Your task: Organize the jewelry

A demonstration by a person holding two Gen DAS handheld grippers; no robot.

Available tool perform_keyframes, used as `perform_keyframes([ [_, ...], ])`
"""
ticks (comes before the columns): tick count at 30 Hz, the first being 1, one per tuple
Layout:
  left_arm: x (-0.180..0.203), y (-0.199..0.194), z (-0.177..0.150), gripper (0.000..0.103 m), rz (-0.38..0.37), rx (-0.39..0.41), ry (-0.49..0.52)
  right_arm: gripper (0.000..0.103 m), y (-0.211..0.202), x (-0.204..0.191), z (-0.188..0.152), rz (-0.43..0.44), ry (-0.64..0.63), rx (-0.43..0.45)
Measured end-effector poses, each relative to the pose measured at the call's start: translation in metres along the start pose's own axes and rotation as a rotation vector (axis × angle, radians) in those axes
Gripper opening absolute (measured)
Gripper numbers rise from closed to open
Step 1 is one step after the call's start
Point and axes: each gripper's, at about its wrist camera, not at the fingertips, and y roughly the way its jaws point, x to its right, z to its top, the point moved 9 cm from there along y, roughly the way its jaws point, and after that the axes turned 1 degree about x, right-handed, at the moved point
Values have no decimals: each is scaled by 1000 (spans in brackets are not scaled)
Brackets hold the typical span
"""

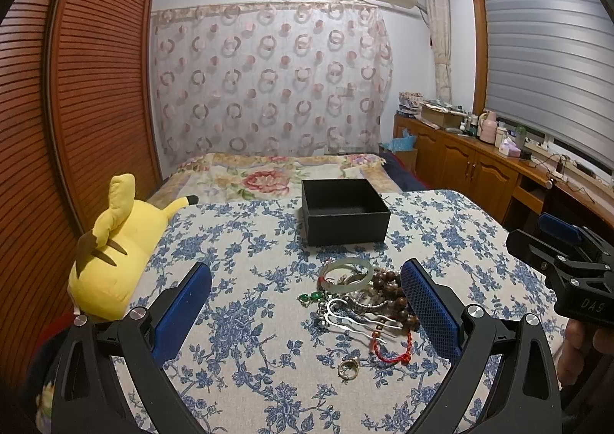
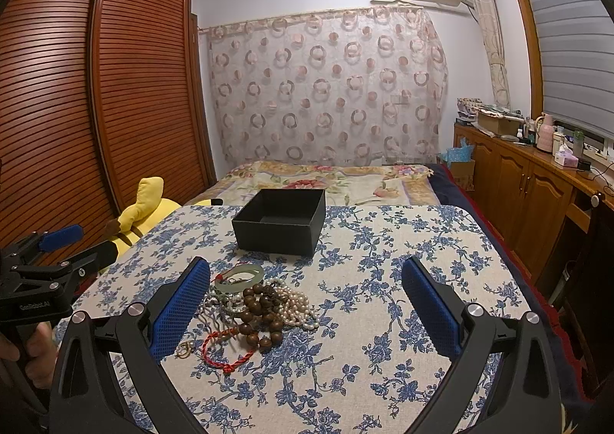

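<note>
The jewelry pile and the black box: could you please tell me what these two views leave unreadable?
- Black box: part of its floor is hidden by its near wall in both views.
- Jewelry pile: its left edge is behind the right gripper's left finger in the right wrist view.
- Pearl strands: mostly hidden behind the wooden bead bracelet in the left wrist view.
- Gold ring: too small for detail.

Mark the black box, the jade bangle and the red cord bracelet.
black box [image 1: 347, 228], left wrist view, front wall.
jade bangle [image 2: 240, 278], right wrist view, near rim.
red cord bracelet [image 1: 395, 355], left wrist view, lower loop.
</note>
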Motion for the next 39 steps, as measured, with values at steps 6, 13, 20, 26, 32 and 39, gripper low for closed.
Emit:
perform_keyframes([
  [6, 0, 0, 0, 95, 0, 1, -1, 101, 0, -1, -1, -1, -2, -1],
  [13, 1, 0, 0, 95, -1, 1, -1, 101, 1, -1, -2, 0, -1, -1],
  [20, 0, 0, 0, 95, 0, 3, -1, 101, 1, -1, -2, 0, 0, -2],
  [26, 4, -12, 7, 95, -2, -1, -1, 101, 1, -2, -3, 2, -1, -4],
  [32, 12, -5, -1, 95, -13, -24, -6, 101, 5, 1, -10, 6, 1, -25],
  [39, -2, 12, -20, 95, -44, -67, -15, 98, 21, 6, -26, 14, -3, -64],
])
